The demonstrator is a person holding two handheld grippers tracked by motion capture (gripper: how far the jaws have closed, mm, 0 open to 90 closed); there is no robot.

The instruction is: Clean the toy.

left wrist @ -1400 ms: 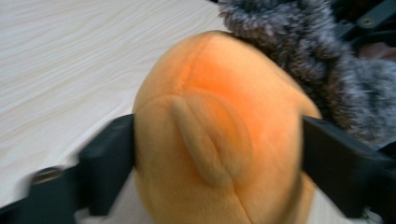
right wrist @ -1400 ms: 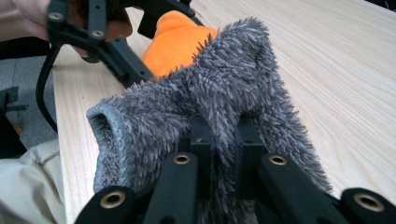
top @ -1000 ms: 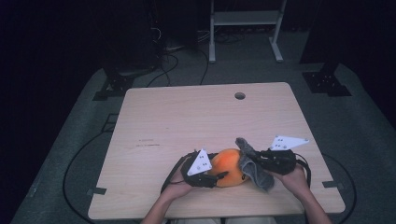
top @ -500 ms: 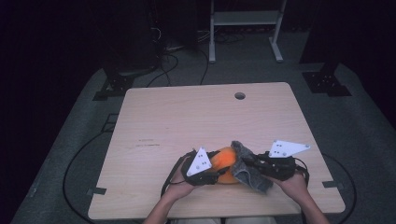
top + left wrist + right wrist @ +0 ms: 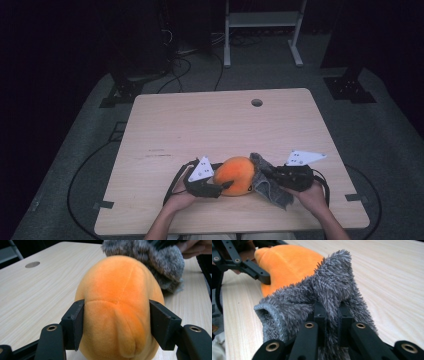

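Note:
An orange plush toy [image 5: 239, 175] lies near the table's front edge. My left gripper [image 5: 221, 186] holds it from the left; in the left gripper view the two jaws press on either side of the orange plush [image 5: 117, 302], with the left gripper [image 5: 117, 326] shut on it. A grey furry cloth [image 5: 270, 184] lies against the plush's right side. My right gripper [image 5: 267, 176] is shut on this cloth; in the right gripper view the right gripper [image 5: 331, 315] pinches a fold of the grey cloth [image 5: 332, 287], and the orange plush [image 5: 287, 265] sits behind it.
The light wooden table [image 5: 210, 125] has a round cable hole [image 5: 257, 102] near its far edge. A person's hands hold both grippers at the front edge. Cables [image 5: 85, 165] run over the grey floor at the left, and a white frame [image 5: 260, 30] stands behind the table.
The grey cloth has shifted right off the orange plush, so more of the plush shows. The right gripper moved slightly right with it. The left gripper stayed on the plush.

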